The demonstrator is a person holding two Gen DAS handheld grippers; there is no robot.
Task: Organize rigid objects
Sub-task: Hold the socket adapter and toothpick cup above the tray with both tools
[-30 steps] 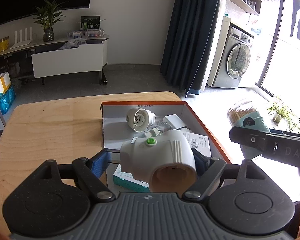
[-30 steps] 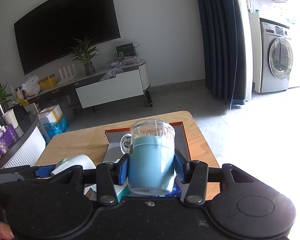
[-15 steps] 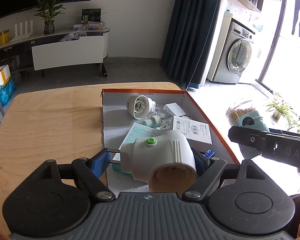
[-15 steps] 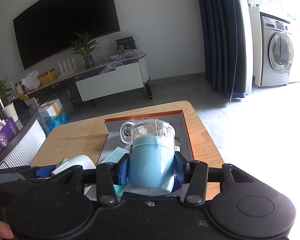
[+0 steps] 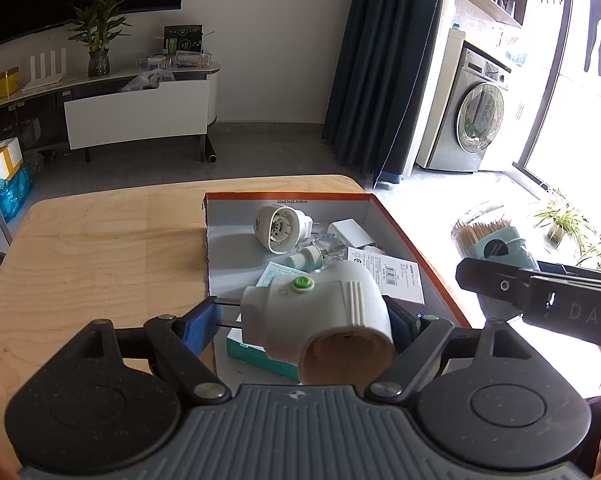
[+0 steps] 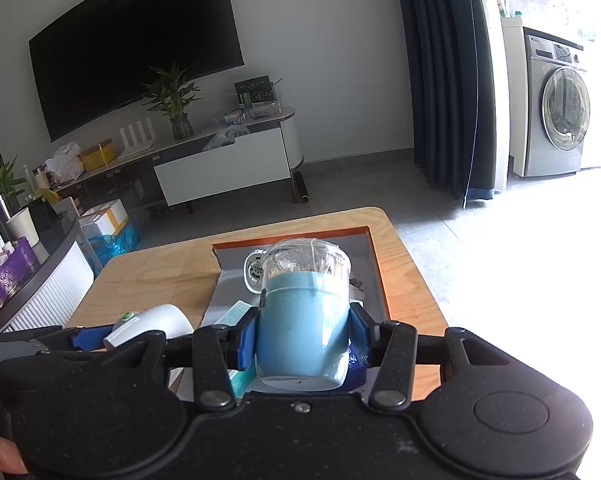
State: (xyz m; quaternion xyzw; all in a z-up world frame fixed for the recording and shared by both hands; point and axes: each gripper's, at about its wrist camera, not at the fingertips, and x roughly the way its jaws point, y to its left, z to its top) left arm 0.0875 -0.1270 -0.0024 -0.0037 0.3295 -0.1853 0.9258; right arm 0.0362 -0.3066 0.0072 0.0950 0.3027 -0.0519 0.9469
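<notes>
1. The left gripper [image 5: 302, 320] is closed on the white adapter [image 5: 320, 316], held above the near end of the open box [image 5: 416, 248].
2. The right gripper [image 6: 302, 340] clamps the blue toothpick jar [image 6: 302, 320] over the same box.
3. Lower each item onto a bare patch of box floor; free space near the carton [image 5: 384, 276] appears limited.
4. Release one gripper at a time.

Daylight floods in from the window [image 5: 572, 128] on the right, blown out to white in both views. Floor [image 6: 520, 240] past the desk's right edge glares. Rest of room evenly lit, shadows soft. Strong fisheye bending at edges; curtain [image 6: 440, 80] bows. Focus sharp throughout.
</notes>
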